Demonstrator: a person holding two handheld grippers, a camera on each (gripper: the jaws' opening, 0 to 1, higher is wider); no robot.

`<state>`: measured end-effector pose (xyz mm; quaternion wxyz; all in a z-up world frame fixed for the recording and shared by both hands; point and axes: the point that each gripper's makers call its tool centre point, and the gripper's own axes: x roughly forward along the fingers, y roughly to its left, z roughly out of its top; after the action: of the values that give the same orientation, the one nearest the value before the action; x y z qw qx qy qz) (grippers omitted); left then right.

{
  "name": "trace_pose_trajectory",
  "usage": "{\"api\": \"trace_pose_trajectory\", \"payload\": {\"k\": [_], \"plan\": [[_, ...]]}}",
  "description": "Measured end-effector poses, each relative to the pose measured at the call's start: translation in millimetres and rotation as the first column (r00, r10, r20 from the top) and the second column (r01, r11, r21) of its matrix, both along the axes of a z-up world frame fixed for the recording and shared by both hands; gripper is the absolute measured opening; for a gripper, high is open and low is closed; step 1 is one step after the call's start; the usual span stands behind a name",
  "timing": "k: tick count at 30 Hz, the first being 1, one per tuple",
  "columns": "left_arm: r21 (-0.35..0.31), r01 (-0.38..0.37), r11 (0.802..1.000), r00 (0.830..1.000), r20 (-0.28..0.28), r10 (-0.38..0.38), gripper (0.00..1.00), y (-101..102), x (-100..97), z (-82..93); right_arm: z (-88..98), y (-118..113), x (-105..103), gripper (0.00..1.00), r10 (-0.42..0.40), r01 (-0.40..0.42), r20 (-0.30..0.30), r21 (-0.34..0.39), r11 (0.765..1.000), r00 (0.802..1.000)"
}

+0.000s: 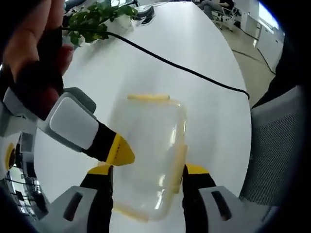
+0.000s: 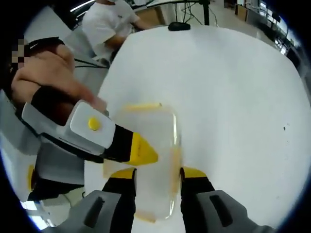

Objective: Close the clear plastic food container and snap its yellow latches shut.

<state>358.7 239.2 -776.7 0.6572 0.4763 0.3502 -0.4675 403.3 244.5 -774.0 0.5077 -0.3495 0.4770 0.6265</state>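
Clear plastic food container with yellow latches lies on the white bench between the left gripper's wide jaws, right gripper equally wide astride it; likely light, thin-walled, slippery; press latches, not lid.

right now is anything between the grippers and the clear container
Nothing visible stands in the way. The clear container lies on the white table, between the left gripper's open jaws. The right gripper also straddles it. The black cable lies beyond.
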Motion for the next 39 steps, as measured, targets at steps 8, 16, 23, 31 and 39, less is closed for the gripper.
{"api": "trace_pose_trajectory", "payload": {"k": [8,16,23,31,39], "plan": [[0.007,0.044,0.999,0.999,0.003,-0.044,0.70,-8.3,-4.5,-1.0,1.5,1.0,-0.3,0.34,0.022,-0.022,0.062,-0.005,1.000,0.998],[-0.016,0.055,0.998,0.996,-0.072,-0.056,0.99,-13.2,-23.1,-6.7,-2.0,3.0,-10.3,0.83,0.080,-0.084,0.110,0.039,0.996,0.991],[0.006,0.052,0.999,0.995,-0.087,-0.052,0.99,-9.1,-27.7,-9.7,-7.3,2.6,-14.8,0.89,0.061,-0.066,0.119,0.035,0.997,0.991],[-0.037,0.010,0.999,0.996,-0.092,-0.013,0.94,-3.4,-17.2,2.7,-4.3,-3.5,-12.3,0.88,0.062,-0.069,0.140,0.042,0.997,0.988],[-0.039,0.015,0.999,0.996,-0.092,-0.019,0.92,6.1,-8.0,5.8,1.1,-10.3,-5.2,0.88,0.033,-0.047,0.171,0.075,0.996,0.985]]}}
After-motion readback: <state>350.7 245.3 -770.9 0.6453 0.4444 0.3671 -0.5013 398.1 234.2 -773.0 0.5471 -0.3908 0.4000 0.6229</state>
